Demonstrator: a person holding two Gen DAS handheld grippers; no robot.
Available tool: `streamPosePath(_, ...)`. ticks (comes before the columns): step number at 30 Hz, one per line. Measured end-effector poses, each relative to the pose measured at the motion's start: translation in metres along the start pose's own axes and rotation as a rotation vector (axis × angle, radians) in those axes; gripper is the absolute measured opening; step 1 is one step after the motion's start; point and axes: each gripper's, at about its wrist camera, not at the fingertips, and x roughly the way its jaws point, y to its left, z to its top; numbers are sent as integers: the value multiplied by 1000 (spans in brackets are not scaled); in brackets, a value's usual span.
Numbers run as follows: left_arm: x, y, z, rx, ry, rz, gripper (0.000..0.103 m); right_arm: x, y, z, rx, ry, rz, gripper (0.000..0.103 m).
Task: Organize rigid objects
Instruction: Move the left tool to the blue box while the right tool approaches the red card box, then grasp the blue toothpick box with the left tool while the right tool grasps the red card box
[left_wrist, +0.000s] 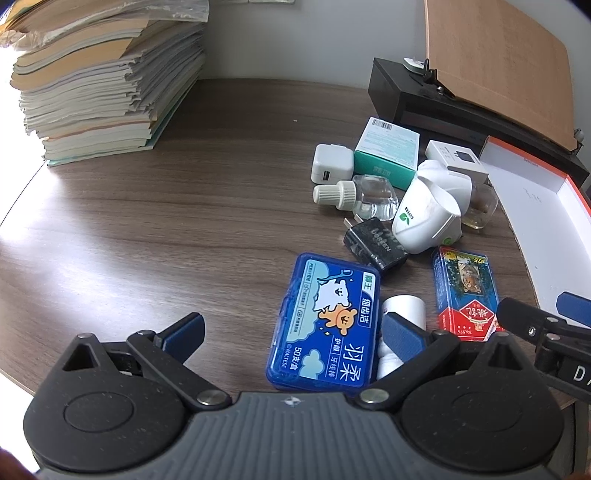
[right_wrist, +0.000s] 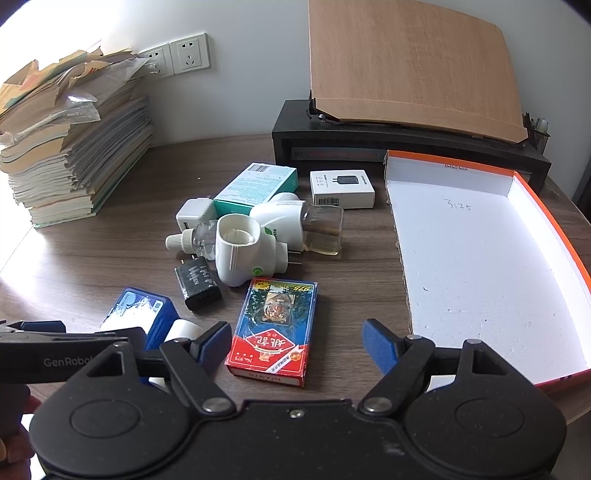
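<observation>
My left gripper is open low over the wooden desk, its fingers on either side of a blue floss box lying flat. A small white bottle lies by its right finger. My right gripper is open too, straddling a red and blue playing-card box. Behind these lie a black adapter, two white plug-in heaters, a clear capped bottle, a white USB charger, a teal box and a white charger box. An empty orange-rimmed white tray sits at the right.
A tall stack of books fills the far left of the desk. A black stand carrying a tilted wooden board runs along the back wall. Wall sockets sit behind the books. A hand shows at the lower left.
</observation>
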Motion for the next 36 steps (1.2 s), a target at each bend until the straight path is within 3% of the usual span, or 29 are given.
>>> streamPosePath(28,22,-5,-2,71,24,-13,103,8,0,-6,25,21,-18,92)
streamPosePath(32,32,-3,-4,84,39,-28,95,19,1,-6,17,36,-10,92)
streamPosePath(36,35,-7,-4,129,2,-15,90,32,4,-4,12,50,12,92)
